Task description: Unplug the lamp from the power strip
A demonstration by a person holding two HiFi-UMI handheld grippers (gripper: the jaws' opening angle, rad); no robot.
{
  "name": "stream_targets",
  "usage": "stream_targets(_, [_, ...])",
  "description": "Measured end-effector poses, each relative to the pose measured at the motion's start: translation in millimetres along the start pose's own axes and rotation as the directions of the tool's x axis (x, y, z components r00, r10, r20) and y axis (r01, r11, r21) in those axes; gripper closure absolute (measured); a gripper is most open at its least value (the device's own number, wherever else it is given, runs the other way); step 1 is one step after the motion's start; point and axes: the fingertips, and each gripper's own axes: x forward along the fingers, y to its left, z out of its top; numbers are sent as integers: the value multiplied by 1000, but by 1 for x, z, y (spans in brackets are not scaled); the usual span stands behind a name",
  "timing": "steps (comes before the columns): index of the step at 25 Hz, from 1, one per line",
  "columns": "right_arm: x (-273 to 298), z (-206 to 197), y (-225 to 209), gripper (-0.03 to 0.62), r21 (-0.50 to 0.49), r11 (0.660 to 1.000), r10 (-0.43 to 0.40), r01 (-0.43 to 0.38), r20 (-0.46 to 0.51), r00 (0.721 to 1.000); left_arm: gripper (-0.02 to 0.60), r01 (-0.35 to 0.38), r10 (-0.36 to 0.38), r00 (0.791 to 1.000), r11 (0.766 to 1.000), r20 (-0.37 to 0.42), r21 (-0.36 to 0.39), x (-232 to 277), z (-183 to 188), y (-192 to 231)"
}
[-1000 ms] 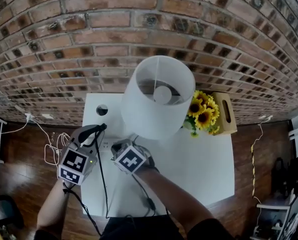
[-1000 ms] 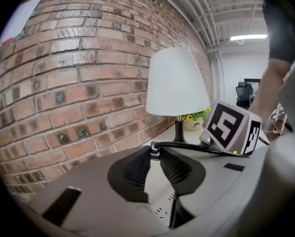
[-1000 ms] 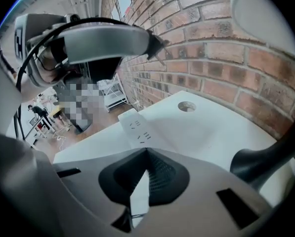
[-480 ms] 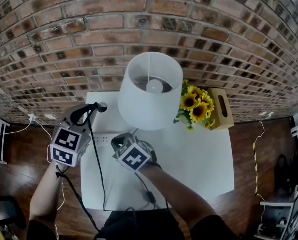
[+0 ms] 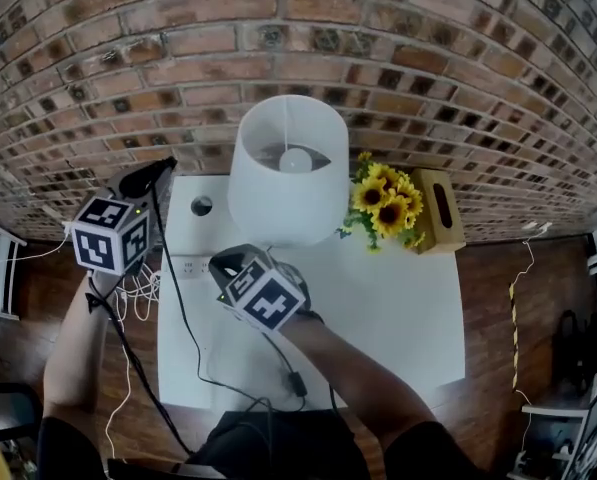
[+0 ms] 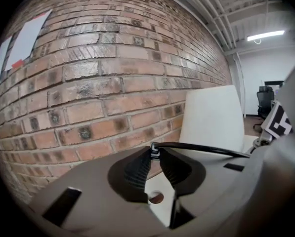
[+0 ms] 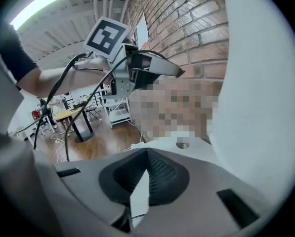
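Note:
The white lamp stands at the back of the white table. Its black cord runs up from the table's front to my left gripper, which is raised past the table's left edge near the brick wall. That gripper is shut on the black plug, with the cord leading off to the right. The white power strip lies on the table's left side. Above the table and just right of the strip, my right gripper is shut with nothing in it. The right gripper view shows the left gripper holding the cord aloft.
Sunflowers and a wooden tissue box sit to the right of the lamp. A round cable hole is in the table's back left corner. Loose white cables lie on the wooden floor at the left. The brick wall is close behind.
Both grippers have risen. The left one has carried the plug and cord up and to the left, away from the power strip. The right one stays over the table.

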Motion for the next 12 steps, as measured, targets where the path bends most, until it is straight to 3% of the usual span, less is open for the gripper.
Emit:
stream_targets(8, [-20,-5,-6,604,-7,999,44,-44,22,999,505,-119,119,993,993,13,24,4,34,27])
stream_targets(12, [-19,-13,-2,604,-25,995,93,-93,5,996,505,-150,151,988,987,-25,53,13,31,33])
